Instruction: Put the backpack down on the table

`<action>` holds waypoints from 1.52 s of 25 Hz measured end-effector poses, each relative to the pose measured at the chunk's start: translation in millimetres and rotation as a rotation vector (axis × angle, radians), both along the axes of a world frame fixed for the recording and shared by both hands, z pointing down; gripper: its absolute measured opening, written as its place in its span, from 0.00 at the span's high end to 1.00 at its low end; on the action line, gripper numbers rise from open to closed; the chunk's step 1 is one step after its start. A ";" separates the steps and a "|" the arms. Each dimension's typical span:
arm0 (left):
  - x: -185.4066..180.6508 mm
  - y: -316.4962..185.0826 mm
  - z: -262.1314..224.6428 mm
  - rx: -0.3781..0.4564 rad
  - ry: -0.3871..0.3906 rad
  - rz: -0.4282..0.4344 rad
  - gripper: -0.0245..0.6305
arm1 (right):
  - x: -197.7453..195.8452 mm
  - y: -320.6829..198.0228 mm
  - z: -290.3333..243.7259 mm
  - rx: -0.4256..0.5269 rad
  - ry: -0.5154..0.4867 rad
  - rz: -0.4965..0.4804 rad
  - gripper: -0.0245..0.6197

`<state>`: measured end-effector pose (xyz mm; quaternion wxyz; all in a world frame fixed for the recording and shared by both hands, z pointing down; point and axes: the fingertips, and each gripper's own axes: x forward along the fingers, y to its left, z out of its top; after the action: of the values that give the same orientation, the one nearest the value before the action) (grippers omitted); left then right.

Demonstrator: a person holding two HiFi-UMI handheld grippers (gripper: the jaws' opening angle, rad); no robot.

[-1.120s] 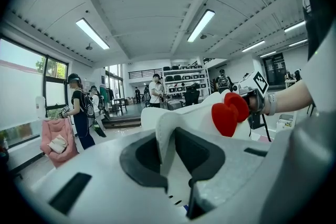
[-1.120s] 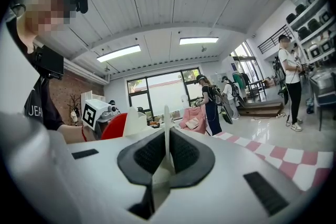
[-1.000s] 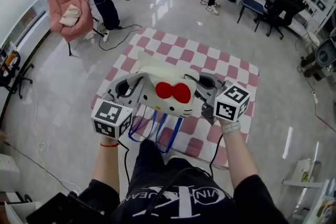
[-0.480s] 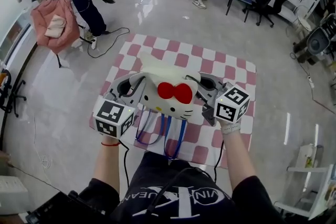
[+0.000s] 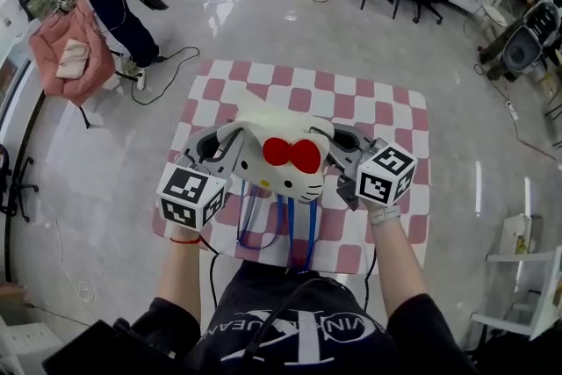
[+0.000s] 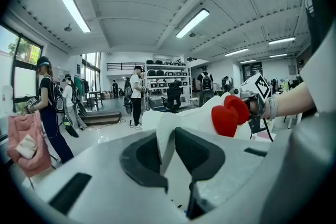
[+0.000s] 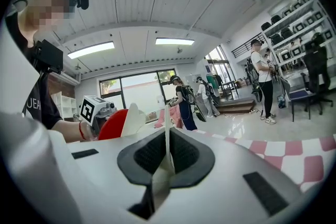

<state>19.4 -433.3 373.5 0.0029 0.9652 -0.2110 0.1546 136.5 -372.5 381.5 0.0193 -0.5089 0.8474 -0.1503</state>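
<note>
The backpack [image 5: 279, 155] is a soft, rounded white plush shaped like a cat's face, with a smooth red bow on its front. It hangs between the two grippers, over the near part of the table [image 5: 392, 104], which is draped in a pink-and-white checked cloth. Thin blue straps [image 5: 287, 221] dangle in loops beneath it, over the cloth's near edge. The head view does not show how high the backpack is, or whether it touches the cloth.

The left gripper [image 5: 221, 147] is clamped on the backpack. Its own view shows a fold of white fabric pinched between dark, dished pads set in pale grey plastic. The right gripper [image 5: 341, 150] is clamped on the other side, and its view shows a thin upright edge of the white fabric squeezed between its ribbed black pads.

From the head view the plush covers both sets of fingertips, and the marker cubes [image 5: 190, 197] hide most of each hand. The backpack's underside and back are out of sight. The lower ends of the straps run behind the person's dark shirt [image 5: 290, 329].
</note>
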 end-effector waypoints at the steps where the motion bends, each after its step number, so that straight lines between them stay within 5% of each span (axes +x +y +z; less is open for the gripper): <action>1: 2.7 -4.9 -1.0 -0.006 0.000 0.006 0.87 | 2.2 -3.9 -0.8 -0.005 -0.001 0.009 0.95; 38: 50.4 -66.7 26.3 -0.083 0.007 0.098 0.87 | 48.8 -60.6 28.2 -0.061 -0.006 0.136 0.95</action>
<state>69.8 -500.0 399.8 0.0363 0.9739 -0.1570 0.1596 185.3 -433.1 409.7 0.0168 -0.5652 0.8058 -0.1758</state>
